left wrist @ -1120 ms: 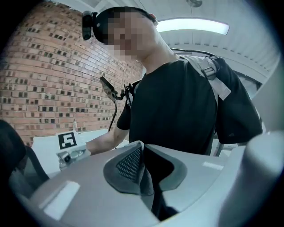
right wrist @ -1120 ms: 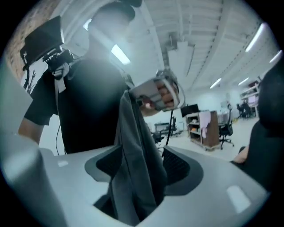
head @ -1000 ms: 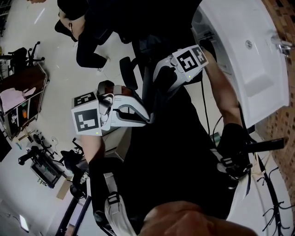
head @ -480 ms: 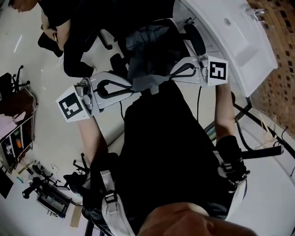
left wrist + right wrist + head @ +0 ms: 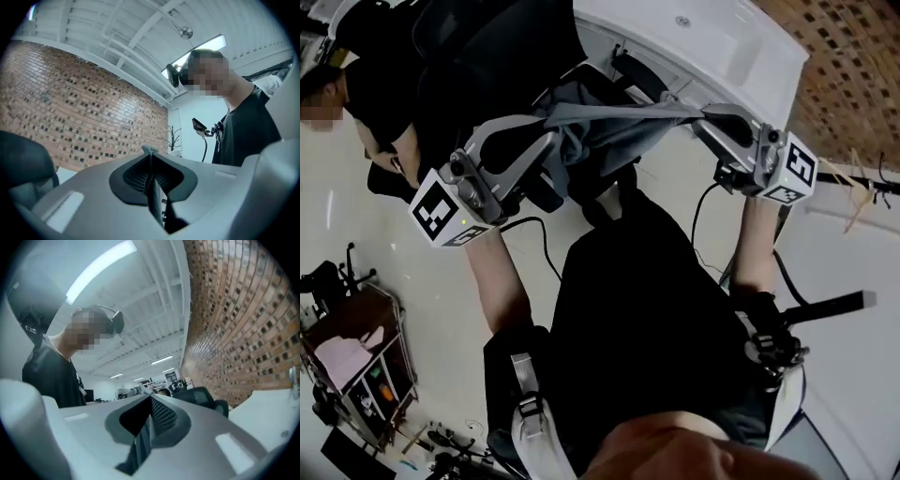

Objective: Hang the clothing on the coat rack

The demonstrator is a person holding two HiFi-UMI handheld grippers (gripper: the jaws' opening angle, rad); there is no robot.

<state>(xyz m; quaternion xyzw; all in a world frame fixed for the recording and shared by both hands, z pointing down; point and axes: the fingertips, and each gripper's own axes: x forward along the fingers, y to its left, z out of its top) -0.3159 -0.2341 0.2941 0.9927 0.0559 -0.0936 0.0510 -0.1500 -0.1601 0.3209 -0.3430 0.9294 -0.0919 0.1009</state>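
A grey garment [image 5: 598, 120] hangs stretched between my two grippers, raised in front of the person's black-clad body. My left gripper [image 5: 555, 141] is shut on the garment's left end, and a thin fold of cloth [image 5: 153, 199] runs down between its pads. The right gripper [image 5: 705, 118] is shut on the other end, where a dark strip of cloth [image 5: 140, 446] sits pinched in its jaws. A coat rack [image 5: 174, 137] stands far off by the brick wall in the left gripper view. In their own views both grippers, left [image 5: 150, 154] and right [image 5: 150, 401], point upward.
A large white moulded basin [image 5: 712, 42] lies just behind the garment, with a brick wall [image 5: 853, 66] to the right. Another person in black [image 5: 384, 103] crouches at the upper left. A cart [image 5: 352, 361] stands lower left. A black bar [image 5: 825, 307] juts out at right.
Both grippers have risen and spread apart. The right gripper has closed on the grey garment, which now stretches between the two.
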